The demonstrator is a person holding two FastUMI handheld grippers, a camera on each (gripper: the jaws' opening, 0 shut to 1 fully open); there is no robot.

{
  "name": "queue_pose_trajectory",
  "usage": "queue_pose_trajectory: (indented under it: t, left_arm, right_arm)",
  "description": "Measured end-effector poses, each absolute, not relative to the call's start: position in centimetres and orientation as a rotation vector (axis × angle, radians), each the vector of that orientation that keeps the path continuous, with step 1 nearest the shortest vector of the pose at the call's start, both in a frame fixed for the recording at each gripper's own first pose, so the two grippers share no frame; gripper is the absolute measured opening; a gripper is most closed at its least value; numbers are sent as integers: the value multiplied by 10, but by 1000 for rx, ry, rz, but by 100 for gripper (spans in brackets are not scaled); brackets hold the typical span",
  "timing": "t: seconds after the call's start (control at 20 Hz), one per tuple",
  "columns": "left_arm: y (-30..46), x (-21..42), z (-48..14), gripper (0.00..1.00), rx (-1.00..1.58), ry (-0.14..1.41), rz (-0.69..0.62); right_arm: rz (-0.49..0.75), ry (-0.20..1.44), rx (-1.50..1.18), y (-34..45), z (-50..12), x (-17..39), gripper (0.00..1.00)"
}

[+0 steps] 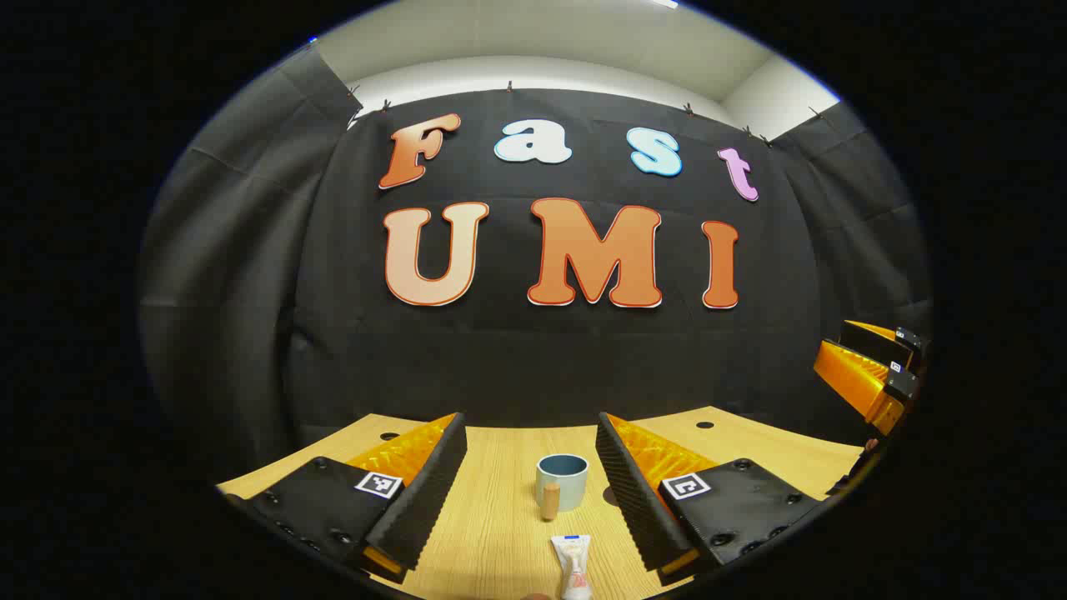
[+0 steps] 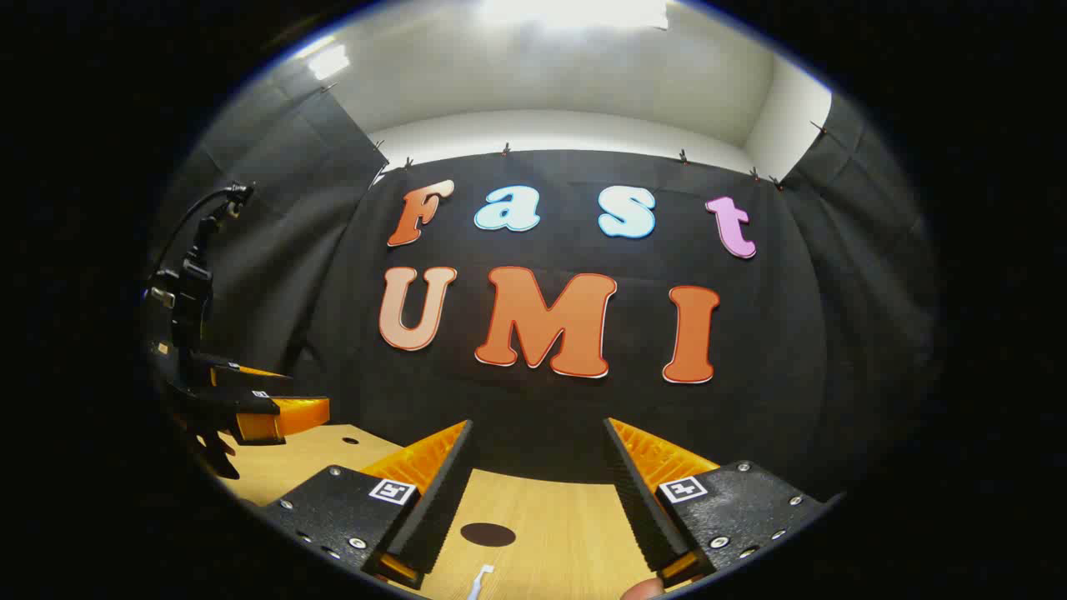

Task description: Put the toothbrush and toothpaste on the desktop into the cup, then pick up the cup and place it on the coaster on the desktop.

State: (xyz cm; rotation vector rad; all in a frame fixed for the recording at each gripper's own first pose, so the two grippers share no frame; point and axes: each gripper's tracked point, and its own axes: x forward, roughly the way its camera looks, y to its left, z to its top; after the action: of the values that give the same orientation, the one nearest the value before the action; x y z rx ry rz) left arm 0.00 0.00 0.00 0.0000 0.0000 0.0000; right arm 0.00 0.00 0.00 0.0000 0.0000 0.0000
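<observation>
In the left gripper view a blue-grey cup (image 1: 562, 477) stands upright on the wooden desktop (image 1: 500, 517), framed between the fingers of my open left gripper (image 1: 529, 425). A short wooden-coloured stub (image 1: 550, 501) stands against the cup's front. Nearer, at the bottom edge, lies a white toothpaste tube (image 1: 573, 562). In the right gripper view my right gripper (image 2: 538, 427) is open above a dark round coaster (image 2: 488, 534). A thin white object (image 2: 479, 581) lies at the bottom edge; too little of it shows to name it.
The black cloth wall rises just behind the desktop. The right gripper (image 1: 867, 375) hangs at the far right of the left gripper view, and the left gripper (image 2: 250, 408) hovers over the desk's left side in the right gripper view. Small dark holes (image 1: 704, 425) mark the desktop's back.
</observation>
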Motion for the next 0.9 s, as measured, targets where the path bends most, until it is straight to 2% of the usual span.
queue_pose_trajectory:
  t: [0.1, 0.4, 0.75, 0.9]
  left_arm:
    - [-7, -1, 0, 96, 1, -3, -7]
    - [-25, -3, 5, 97, -31, -18, -70]
    - [-30, 2, 1, 96, -28, -3, -122]
    - [-24, 10, -6, 97, 12, 39, -117]
  right_arm:
    - [29, 35, 7, 11, -8, 0, 87]
    - [27, 188, 87, 10, -46, 2, 87]
    - [6, 178, 98, -3, -35, 5, 87]
    - [14, 230, 83, -3, -43, 8, 87]
